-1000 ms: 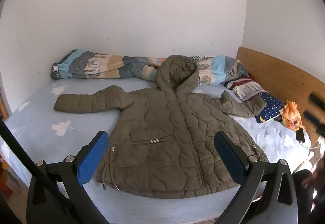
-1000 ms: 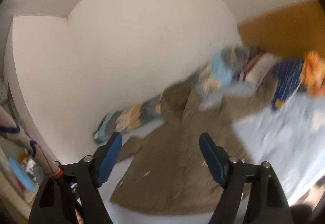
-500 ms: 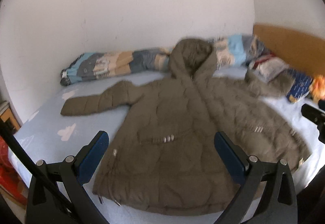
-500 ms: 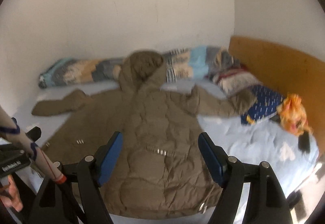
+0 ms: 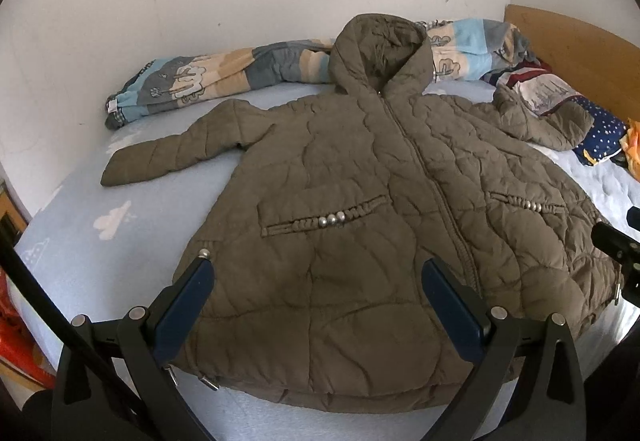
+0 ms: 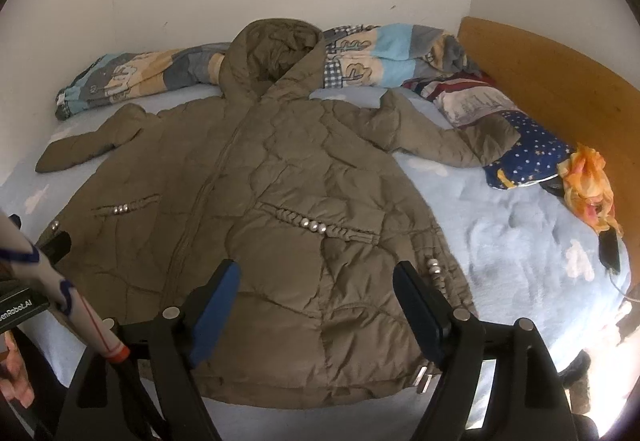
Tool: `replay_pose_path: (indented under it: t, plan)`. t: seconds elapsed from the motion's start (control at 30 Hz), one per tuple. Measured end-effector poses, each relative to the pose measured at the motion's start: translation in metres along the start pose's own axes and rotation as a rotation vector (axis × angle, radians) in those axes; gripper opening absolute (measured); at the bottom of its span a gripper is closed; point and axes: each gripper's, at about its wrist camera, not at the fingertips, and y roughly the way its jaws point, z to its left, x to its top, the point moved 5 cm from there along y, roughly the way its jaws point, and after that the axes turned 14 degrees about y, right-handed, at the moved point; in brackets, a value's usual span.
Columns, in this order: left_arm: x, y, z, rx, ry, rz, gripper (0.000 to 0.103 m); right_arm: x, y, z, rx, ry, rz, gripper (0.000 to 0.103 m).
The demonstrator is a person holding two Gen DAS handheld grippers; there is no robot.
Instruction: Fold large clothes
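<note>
Both claws sit at the bottom of your views. Your left gripper (image 5: 316, 281) has its blue-padded jaws spread wide with nothing between them, and so does your right gripper (image 6: 316, 285). Each hangs just above the near hem of the coat, not touching it as far as the views show.

Beyond the fingertips, the brown quilted jacket (image 5: 380, 221) lies face up and zipped on the pale blue bed sheet (image 5: 80, 233). It is spread flat, hem toward you, hood (image 5: 380, 49) pointing at the far wall. One sleeve (image 5: 176, 149) stretches out toward the left edge; the other sleeve (image 6: 444, 141) reaches right, its cuff resting against a star-patterned pillow (image 6: 532, 153).

Farther back, a rolled patchwork blanket (image 5: 208, 81) runs along the white wall, behind the hood. A wooden headboard (image 6: 560, 73) stands at the right.

Judging by this layout, no fold is made yet. Sleeves, sides and hood all remain to be folded in.
</note>
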Motion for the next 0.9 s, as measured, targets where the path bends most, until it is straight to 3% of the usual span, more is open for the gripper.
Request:
replay_pose_path:
  t: [0.9]
  plan:
    - [-0.0041, 0.0049, 0.0053, 0.003, 0.000, 0.017, 0.103, -0.0075, 0.0100, 0.0046, -0.003, -0.027, 0.026, 0.086]
